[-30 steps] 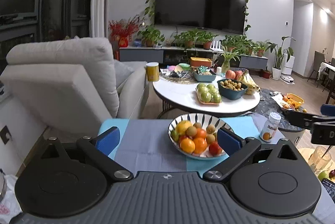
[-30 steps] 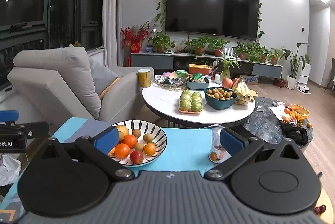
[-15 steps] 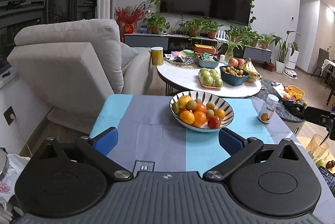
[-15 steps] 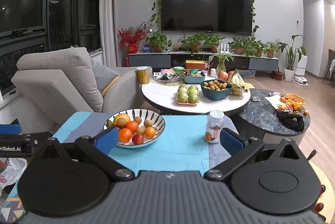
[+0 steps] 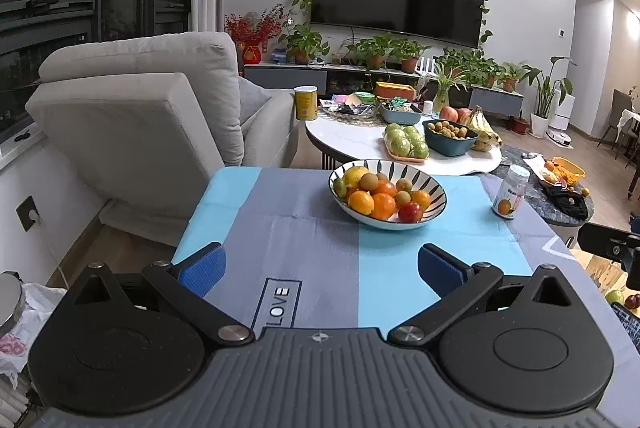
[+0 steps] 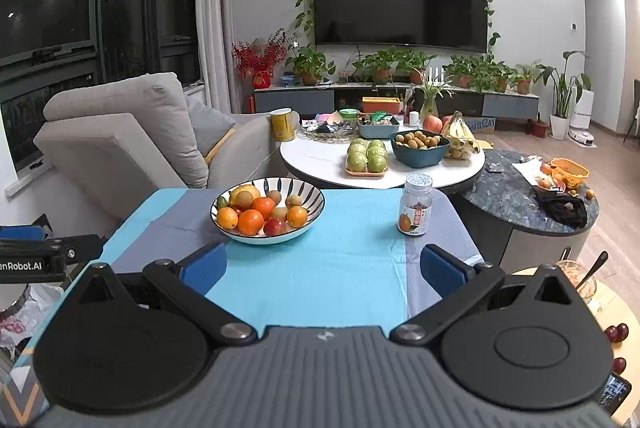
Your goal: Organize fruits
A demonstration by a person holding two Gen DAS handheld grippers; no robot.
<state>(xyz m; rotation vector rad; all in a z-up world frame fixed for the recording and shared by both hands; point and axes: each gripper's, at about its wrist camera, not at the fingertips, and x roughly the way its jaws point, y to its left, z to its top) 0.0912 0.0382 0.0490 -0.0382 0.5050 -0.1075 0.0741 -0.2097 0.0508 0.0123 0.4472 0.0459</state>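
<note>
A striped bowl (image 5: 434,205) full of oranges, kiwis, a lemon and a red fruit stands on the blue and grey tablecloth (image 5: 320,248); it also shows in the right wrist view (image 6: 312,216). My left gripper (image 5: 320,270) is open and empty, well short of the bowl. My right gripper (image 6: 322,268) is open and empty, near the cloth's front. A small jar (image 6: 415,205) with an orange label stands to the right of the bowl; it shows in the left wrist view (image 5: 510,191).
A white round table (image 6: 320,159) behind holds green apples (image 6: 367,156), a blue bowl of small fruit (image 6: 420,147), bananas and a yellow can. A grey sofa (image 5: 140,107) stands at the left. A dark side table (image 6: 520,195) is at the right.
Both grippers have pulled back from the bowl, so more tablecloth shows in front of them. The bowl and jar now sit farther away. Both grippers stay open.
</note>
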